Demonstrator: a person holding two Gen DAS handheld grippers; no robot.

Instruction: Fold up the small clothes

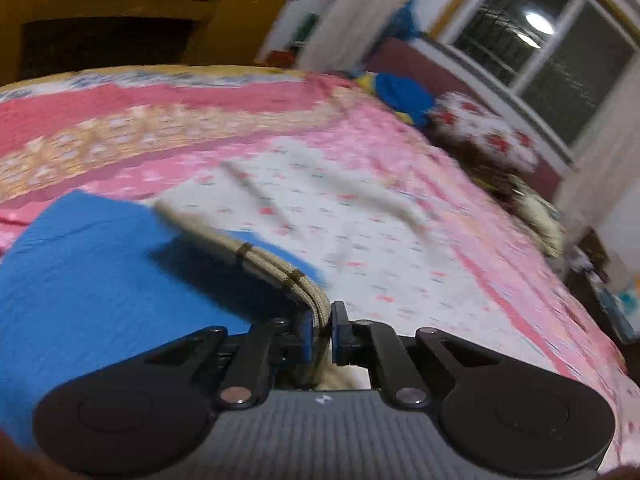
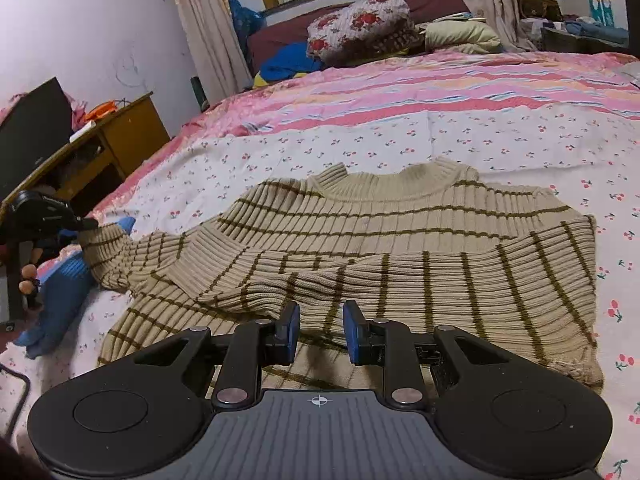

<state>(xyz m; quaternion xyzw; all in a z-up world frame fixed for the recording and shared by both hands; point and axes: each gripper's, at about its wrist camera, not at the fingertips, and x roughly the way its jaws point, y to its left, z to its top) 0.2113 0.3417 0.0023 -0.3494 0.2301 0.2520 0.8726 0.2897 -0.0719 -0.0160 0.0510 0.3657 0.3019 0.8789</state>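
Observation:
A beige ribbed sweater (image 2: 400, 240) with thin brown stripes lies spread on the bed, neck away from me, its right sleeve folded across the body. My left gripper (image 1: 321, 330) is shut on the cuff of the left sleeve (image 1: 276, 270) and holds it raised; it shows in the right wrist view (image 2: 86, 224) at the far left, gripping the sleeve end (image 2: 104, 248). My right gripper (image 2: 321, 330) is open and empty, just above the sweater's lower body.
A blue garment (image 1: 92, 272) lies on the bed under the left gripper, also in the right wrist view (image 2: 64, 284). Floral sheet (image 2: 360, 140), pink striped quilt (image 2: 440, 84), pillows (image 2: 360, 24) at the headboard. A wooden desk (image 2: 132, 128) stands left of the bed.

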